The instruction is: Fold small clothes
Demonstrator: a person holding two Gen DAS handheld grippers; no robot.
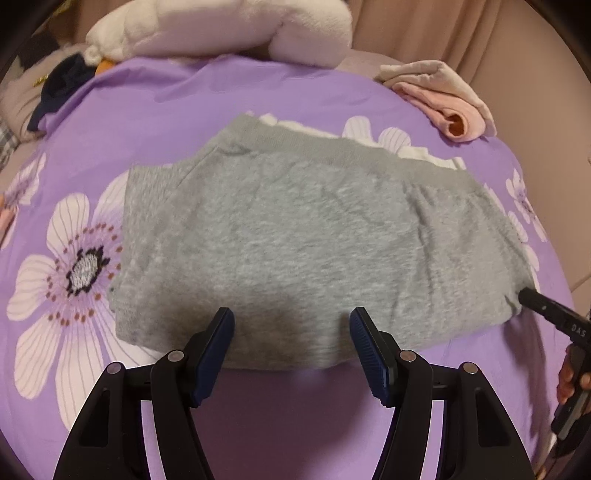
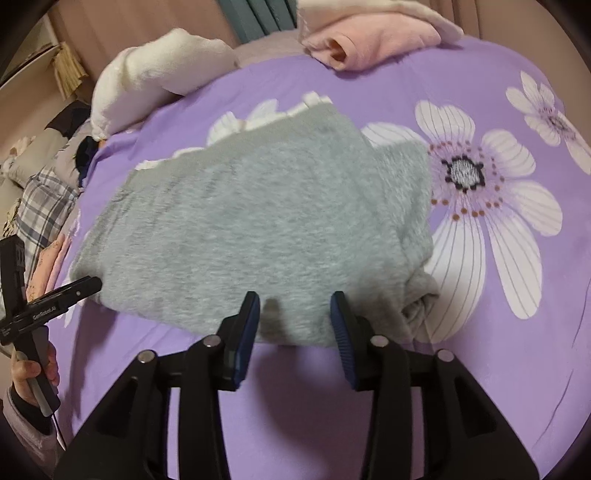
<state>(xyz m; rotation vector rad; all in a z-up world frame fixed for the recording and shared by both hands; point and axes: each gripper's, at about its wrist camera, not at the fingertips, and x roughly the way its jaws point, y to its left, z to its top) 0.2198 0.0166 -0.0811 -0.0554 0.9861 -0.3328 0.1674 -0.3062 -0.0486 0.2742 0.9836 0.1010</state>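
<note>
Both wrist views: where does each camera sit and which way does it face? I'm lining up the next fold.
Left wrist: on the left gripper, angled down over the near edge of the grey garment on the purple floral sheet; the right gripper and fingers enter at right.
Right wrist: on the right gripper, angled down at the same garment; the left gripper, a hand and sleeve show at left.
Shared: the garment, sheet, pink folded cloth, white plush.

Garment (image 1: 314, 236) on bedsheet (image 1: 147, 122)

A heather-grey garment (image 1: 303, 236) lies on a purple sheet (image 1: 177, 107) printed with white, dark-centred flowers.
</note>
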